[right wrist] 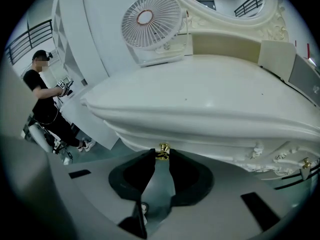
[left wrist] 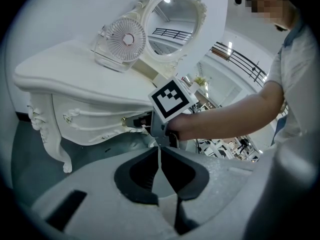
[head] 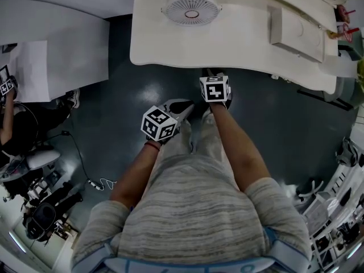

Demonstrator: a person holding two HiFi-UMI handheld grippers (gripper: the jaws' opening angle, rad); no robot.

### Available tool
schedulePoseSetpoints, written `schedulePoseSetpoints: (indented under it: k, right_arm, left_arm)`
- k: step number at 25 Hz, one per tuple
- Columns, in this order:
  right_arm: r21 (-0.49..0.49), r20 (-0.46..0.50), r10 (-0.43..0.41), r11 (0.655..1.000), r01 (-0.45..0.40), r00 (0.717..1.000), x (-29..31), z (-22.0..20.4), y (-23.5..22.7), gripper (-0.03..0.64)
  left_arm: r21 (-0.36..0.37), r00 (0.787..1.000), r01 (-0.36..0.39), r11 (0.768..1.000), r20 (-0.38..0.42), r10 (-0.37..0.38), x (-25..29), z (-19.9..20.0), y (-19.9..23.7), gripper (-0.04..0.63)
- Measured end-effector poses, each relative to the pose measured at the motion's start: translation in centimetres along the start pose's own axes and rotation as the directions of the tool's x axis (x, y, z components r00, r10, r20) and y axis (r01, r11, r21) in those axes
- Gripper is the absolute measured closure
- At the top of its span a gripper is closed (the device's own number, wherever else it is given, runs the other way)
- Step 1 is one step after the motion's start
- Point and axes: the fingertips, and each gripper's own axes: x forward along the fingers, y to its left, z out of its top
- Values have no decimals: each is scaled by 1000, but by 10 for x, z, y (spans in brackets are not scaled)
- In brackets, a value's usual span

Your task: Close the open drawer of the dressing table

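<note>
The white dressing table [head: 239,44] fills the top of the head view. Its carved drawer front [left wrist: 95,121] sits under the tabletop edge, and I cannot tell how far out it stands. In the right gripper view, my right gripper [right wrist: 161,153] is shut on the drawer's small gold knob [right wrist: 163,149], just below the table's rim. Seen from the left gripper view, that gripper's marker cube [left wrist: 170,99] is right up against the drawer front. My left gripper [left wrist: 159,150] hangs back over the dark floor, shut with nothing in it; its cube [head: 160,124] is left of the right one.
A white fan [head: 191,7] stands on the tabletop, in front of an oval mirror [left wrist: 175,26], with a flat cream box [head: 297,32] to its right. Another white table [head: 54,50] is at the left, where a person [right wrist: 45,101] stands. Cables [head: 94,182] lie on the floor.
</note>
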Motion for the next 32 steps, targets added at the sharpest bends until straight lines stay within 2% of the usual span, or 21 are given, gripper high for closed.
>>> schedulePoseSetpoints:
  k: [14,20,25,32]
  right_arm:
    - [-54,-43,21,998,-23,999,-3,-1,-2,557]
    - [-91,-51,36,995,-41,998,-26,-10,7,572]
    - [-97,3,76,992,-75,997,-63,-14,25,597]
    - [-100,141,111,990,-98,984,-127,-4,52,605]
  left_arm:
    - [14,999,-15,1000,37,15,-9,7,-1,577]
    - [35,998,-27,999,65,24,-19,11,-4,578]
    - [75,996,-22,997,84,16,-26,19,-15,577]
    - [123,991,-2,992,136,-15,-42,34,-35,578]
